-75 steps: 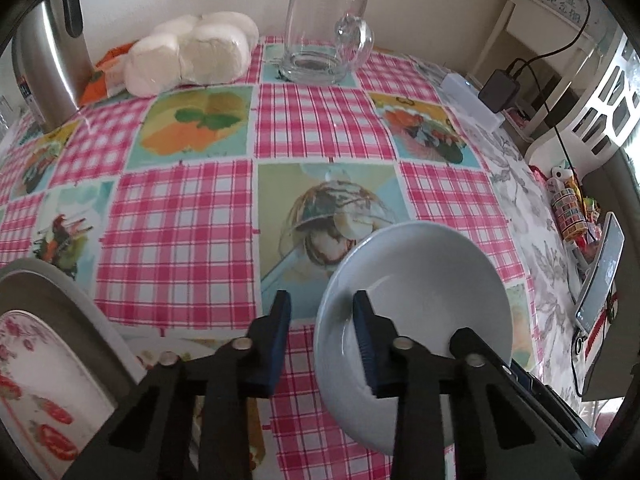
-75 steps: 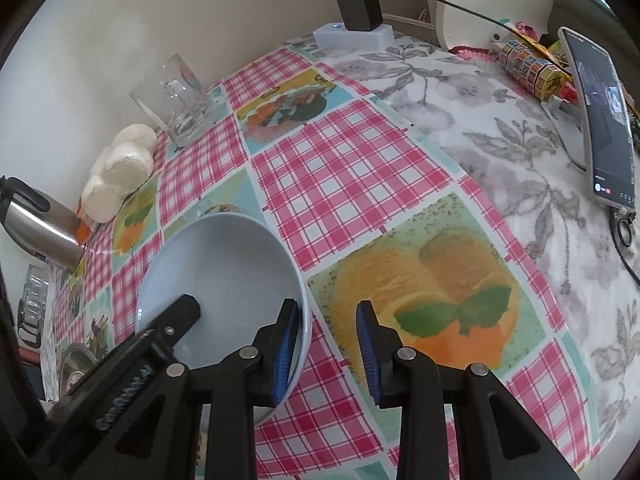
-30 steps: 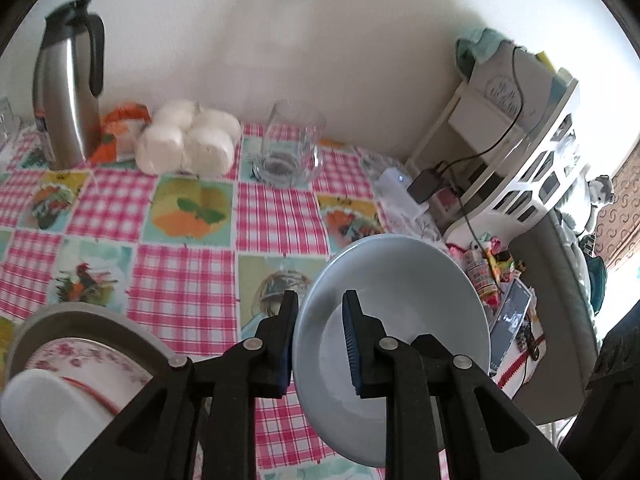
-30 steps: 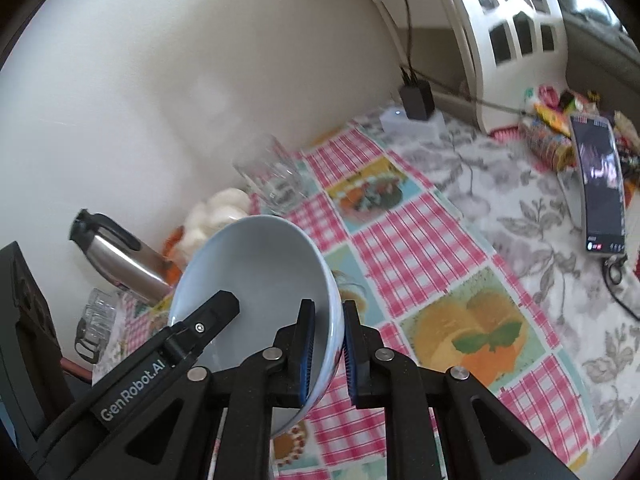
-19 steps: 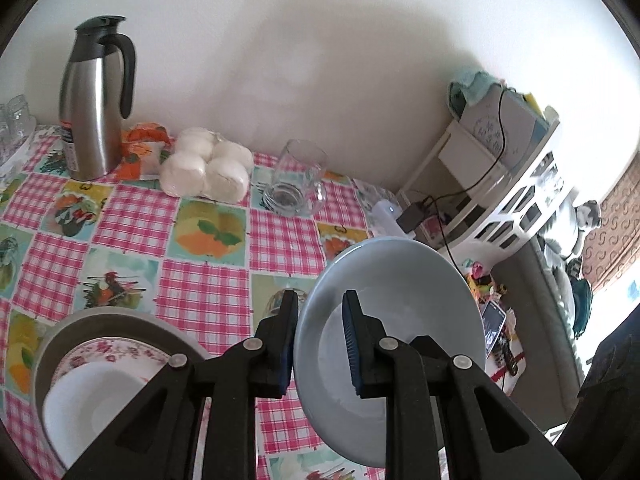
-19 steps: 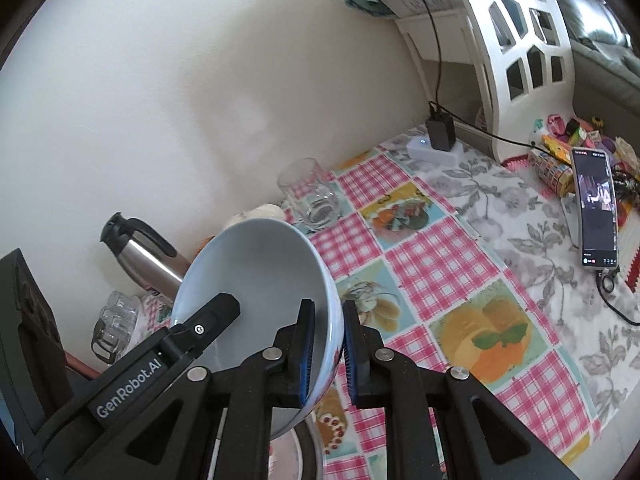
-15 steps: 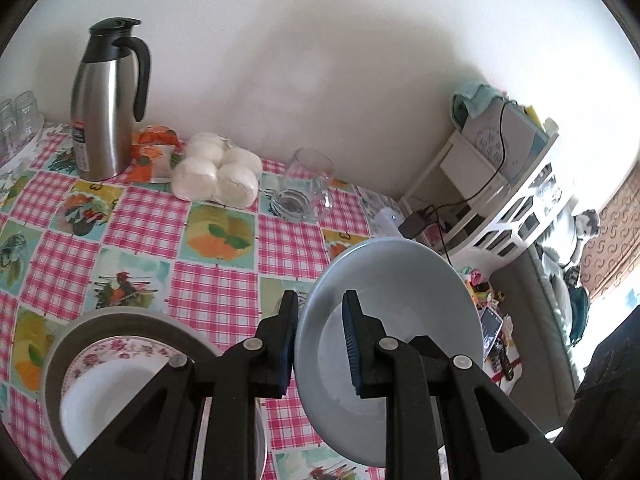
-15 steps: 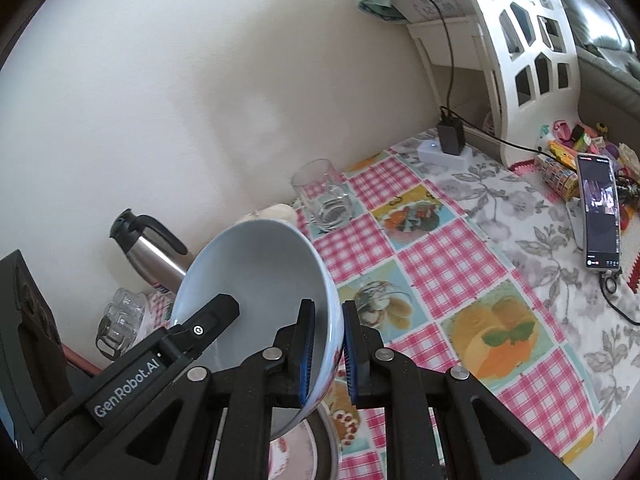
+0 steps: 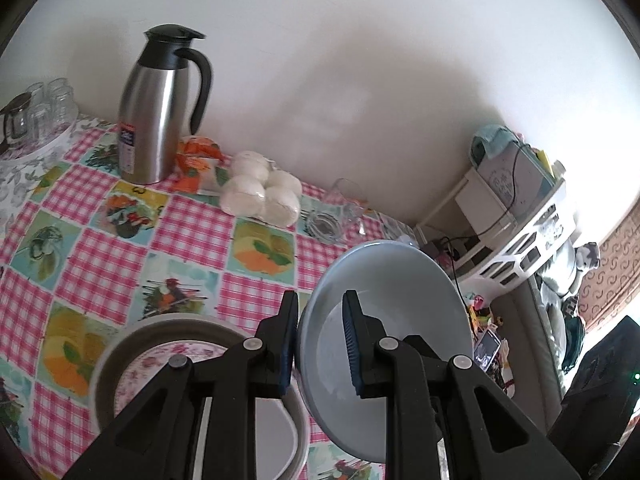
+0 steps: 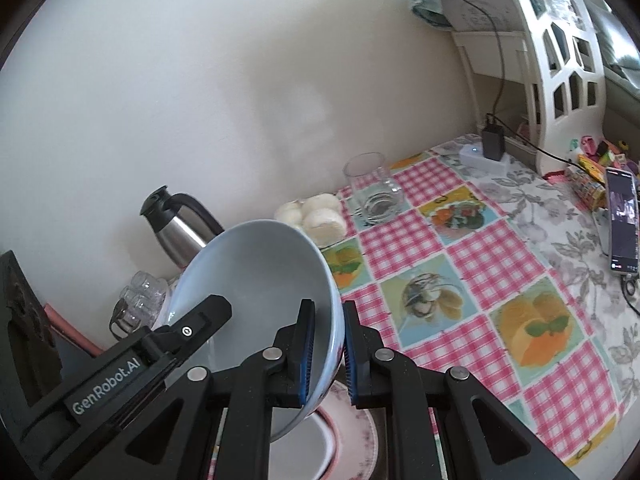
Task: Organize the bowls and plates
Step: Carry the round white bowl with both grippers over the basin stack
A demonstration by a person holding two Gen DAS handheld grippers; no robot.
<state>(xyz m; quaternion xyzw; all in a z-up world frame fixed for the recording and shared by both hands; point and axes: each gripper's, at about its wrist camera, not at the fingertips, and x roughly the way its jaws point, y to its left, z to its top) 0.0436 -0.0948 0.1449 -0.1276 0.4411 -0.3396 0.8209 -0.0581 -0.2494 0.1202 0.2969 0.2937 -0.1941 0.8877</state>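
A steel thermos jug [image 9: 160, 108] stands by the wall on the checked tablecloth [image 9: 100, 256], with white buns [image 9: 262, 194] and a glass mug [image 9: 340, 212] further along. Small glasses [image 9: 40, 112] sit beyond the jug. A phone [image 10: 622, 220] (screen lit) lies near the white shelf [image 10: 560, 60].

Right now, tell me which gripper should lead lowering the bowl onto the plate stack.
Left, probably. Both grippers clamp the pale blue bowl, but the left gripper holds the rim nearest the plate stack.
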